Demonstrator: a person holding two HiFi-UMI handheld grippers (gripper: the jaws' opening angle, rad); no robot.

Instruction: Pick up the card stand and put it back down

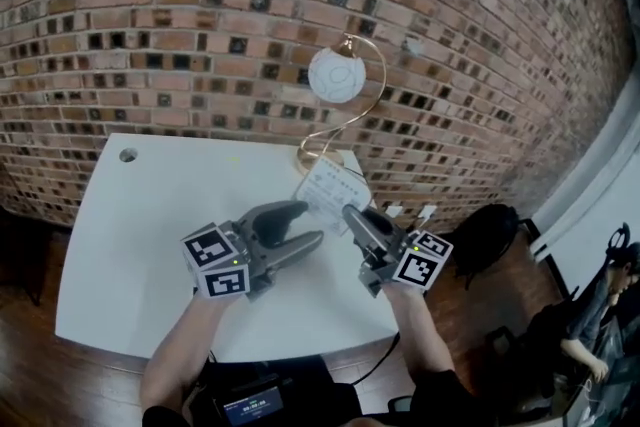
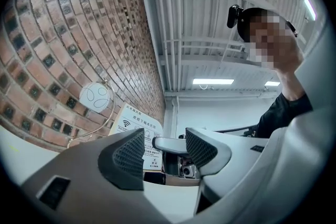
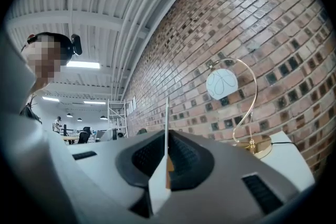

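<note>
The card stand (image 1: 331, 193), a white printed card in a clear holder, is near the far right edge of the white table (image 1: 150, 235). My right gripper (image 1: 352, 212) is shut on its lower edge. In the right gripper view the card stand (image 3: 166, 139) shows edge-on, pinched between the dark pads of my right gripper (image 3: 167, 160). Whether it rests on the table I cannot tell. My left gripper (image 1: 310, 222) is just left of the card, open with nothing in it. In the left gripper view the card stand (image 2: 137, 126) shows beyond my left gripper (image 2: 164, 150).
A gold arc lamp with a white globe (image 1: 337, 75) stands behind the card by the brick wall. A cable hole (image 1: 128, 155) is at the table's far left corner. A black chair (image 1: 490, 235) and a seated person (image 1: 590, 315) are right of the table.
</note>
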